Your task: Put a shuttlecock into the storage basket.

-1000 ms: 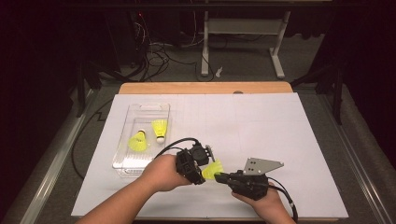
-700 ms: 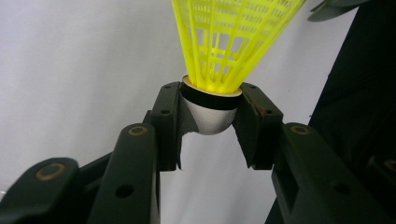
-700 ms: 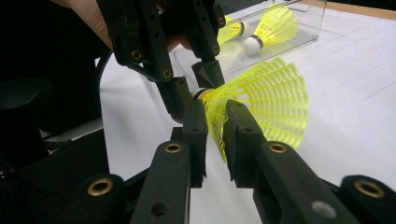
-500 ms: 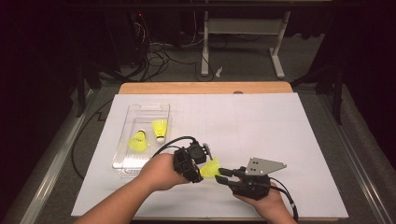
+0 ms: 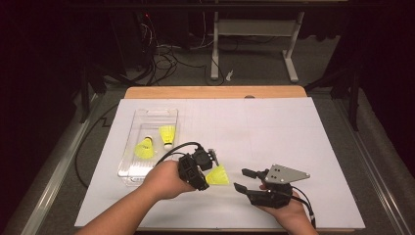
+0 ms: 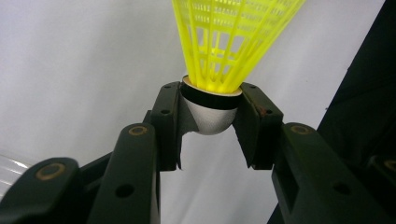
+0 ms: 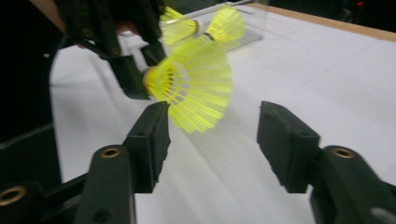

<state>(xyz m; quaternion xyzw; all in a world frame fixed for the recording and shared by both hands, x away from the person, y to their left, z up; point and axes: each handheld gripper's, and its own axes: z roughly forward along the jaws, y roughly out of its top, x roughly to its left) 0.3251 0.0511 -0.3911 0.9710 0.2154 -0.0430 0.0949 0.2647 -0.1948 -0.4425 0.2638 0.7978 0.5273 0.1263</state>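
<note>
Gripping the yellow shuttlecock (image 6: 219, 56) by its white cork base, my left gripper (image 6: 211, 123) has both pads pressed against the rounded cork, one on each side, with the mesh skirt fanning away beyond the fingertips. From above, that shuttlecock (image 5: 217, 176) sits just off the white sheet (image 5: 274, 132), near the table's front edge, skirt pointing toward my right gripper (image 5: 241, 179). My right gripper's jaws have just been opening and now stand well apart, with nothing pressed between them; in the right gripper view the skirt (image 7: 198, 84) is just beyond my left-hand pad (image 7: 154, 135), not touched by either pad as far as I can tell, and the right gripper (image 7: 212, 135) is open around bare white sheet. Between the two tools there is a small gap. Farther back and to the left lies a clear plastic tray (image 5: 156, 115), long side running away from me. It holds two more yellow shuttlecocks: one (image 5: 144, 149) lying nearer me on the tray's left side, the other (image 5: 168, 134) a little farther back on its right side, cork toward me. Behind the sheet runs the wooden table edge (image 5: 215, 92).
</note>
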